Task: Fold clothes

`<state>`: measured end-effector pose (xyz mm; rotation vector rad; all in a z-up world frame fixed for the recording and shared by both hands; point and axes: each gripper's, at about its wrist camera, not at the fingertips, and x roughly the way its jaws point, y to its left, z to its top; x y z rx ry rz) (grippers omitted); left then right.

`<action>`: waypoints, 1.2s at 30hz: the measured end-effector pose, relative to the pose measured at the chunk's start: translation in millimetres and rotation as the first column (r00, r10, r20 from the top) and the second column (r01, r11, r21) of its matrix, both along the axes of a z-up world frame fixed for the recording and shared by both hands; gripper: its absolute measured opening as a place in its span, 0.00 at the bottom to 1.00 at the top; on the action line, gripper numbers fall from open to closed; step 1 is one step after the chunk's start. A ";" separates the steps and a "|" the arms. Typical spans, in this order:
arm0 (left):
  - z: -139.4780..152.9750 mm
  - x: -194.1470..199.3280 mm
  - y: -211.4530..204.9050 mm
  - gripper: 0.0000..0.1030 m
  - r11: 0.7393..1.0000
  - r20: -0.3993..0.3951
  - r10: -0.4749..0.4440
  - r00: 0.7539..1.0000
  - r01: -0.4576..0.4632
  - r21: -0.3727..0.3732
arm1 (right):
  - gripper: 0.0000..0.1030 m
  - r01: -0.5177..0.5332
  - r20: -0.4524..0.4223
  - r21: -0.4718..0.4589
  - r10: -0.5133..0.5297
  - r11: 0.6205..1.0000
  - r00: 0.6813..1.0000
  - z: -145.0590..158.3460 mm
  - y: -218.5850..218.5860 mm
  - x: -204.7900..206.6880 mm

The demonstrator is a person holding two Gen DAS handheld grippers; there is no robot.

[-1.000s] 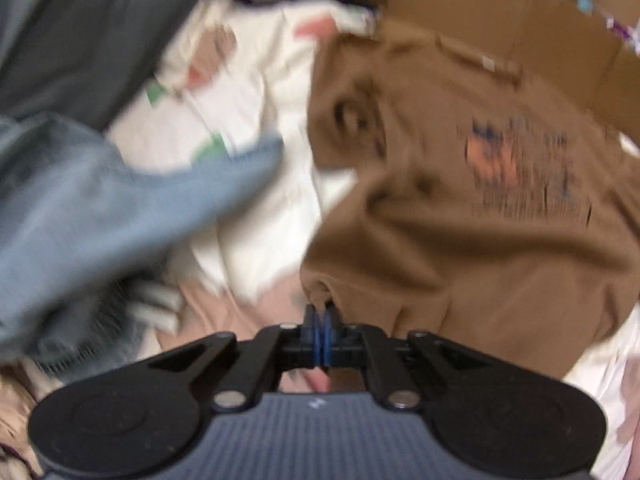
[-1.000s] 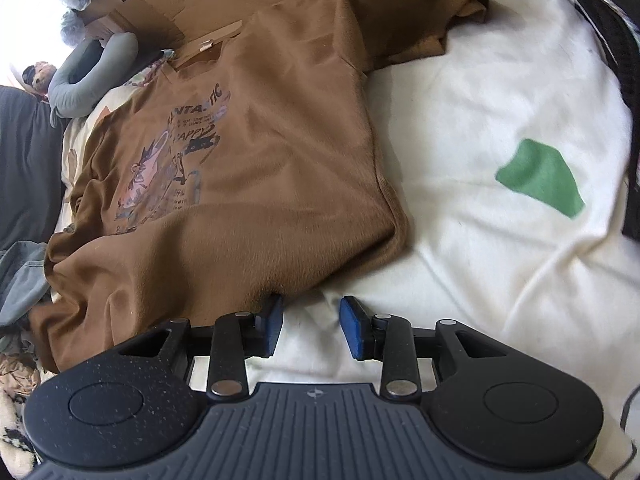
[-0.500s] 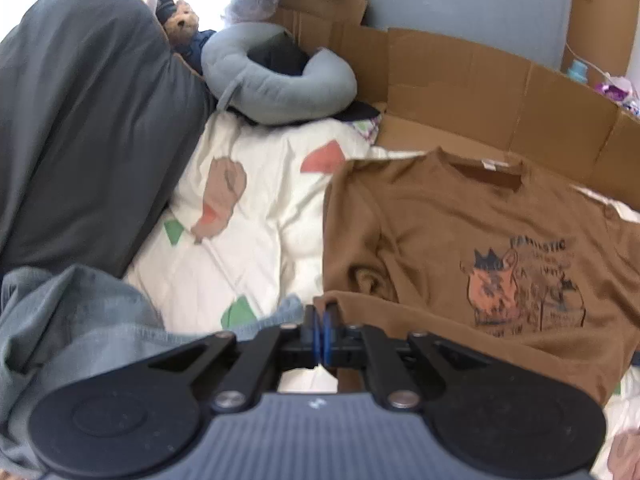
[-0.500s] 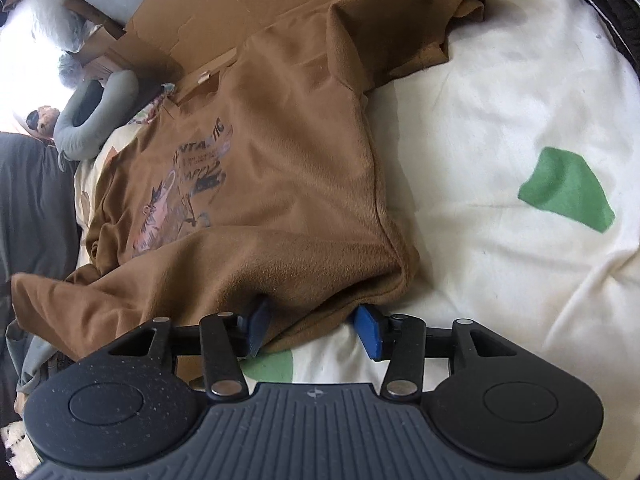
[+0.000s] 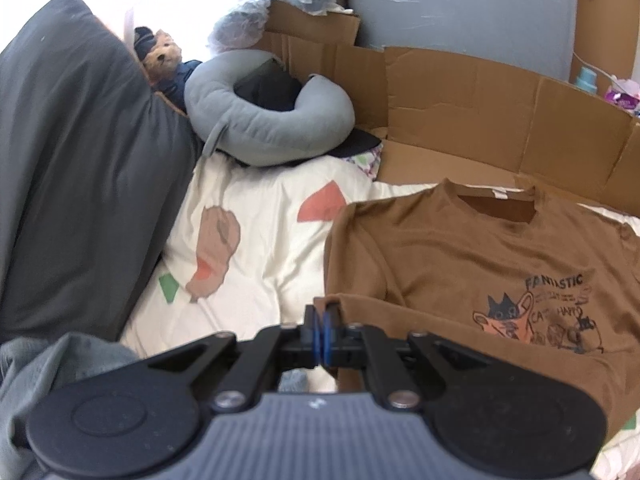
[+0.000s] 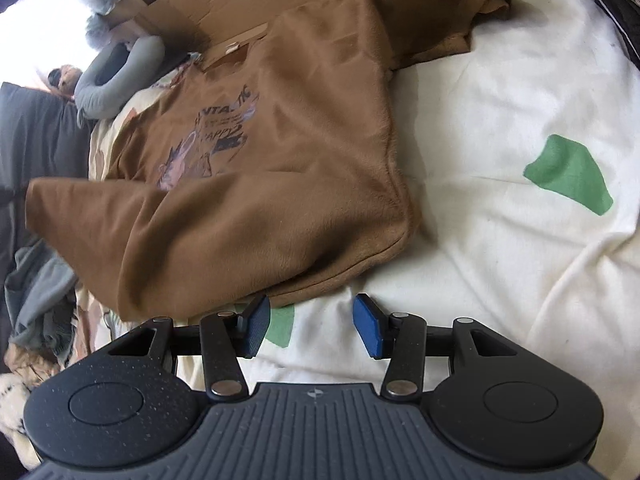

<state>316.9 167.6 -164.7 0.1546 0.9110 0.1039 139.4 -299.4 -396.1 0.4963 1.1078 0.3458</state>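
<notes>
A brown sweatshirt [image 5: 460,260] with a cat print lies chest up on the cream quilt, collar toward the cardboard. My left gripper [image 5: 320,332] is shut on the sweatshirt's bottom corner and holds it up off the bed. In the right wrist view that raised corner of the sweatshirt [image 6: 280,180] stretches away to the left. My right gripper [image 6: 310,316] stands open low over the quilt. The other bottom corner of the hem lies just ahead of its blue pads [image 6: 256,320], and nothing is between them.
A grey neck pillow [image 5: 264,120] and a teddy bear [image 5: 160,56] lie at the head of the bed. Flattened cardboard [image 5: 460,120] runs behind the collar. A dark grey cushion [image 5: 80,180] fills the left. Grey clothing [image 5: 60,360] is heaped nearby. The quilt [image 6: 500,160] spreads right.
My left gripper rose and swung with the brown corner, lifting it from the clothes heap. My right gripper's jaws widened; the hem that lay between them now sits just ahead.
</notes>
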 end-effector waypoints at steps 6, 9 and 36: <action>0.8 14.9 -4.6 0.02 0.999 -0.001 -0.025 1.000 0.025 0.029 | 0.51 0.030 0.006 0.013 -0.030 0.999 1.000 -4.3 9.5 10.3; -0.9 18.9 -5.5 0.02 0.999 -0.005 -0.026 1.000 0.026 0.036 | 0.51 0.035 0.017 0.015 -0.035 0.999 0.999 -5.4 13.7 12.8; 57.0 -53.3 -10.9 0.02 1.000 0.004 -0.010 1.000 0.010 0.007 | 0.00 -0.008 0.061 0.035 0.006 0.999 0.998 85.2 -41.2 -33.2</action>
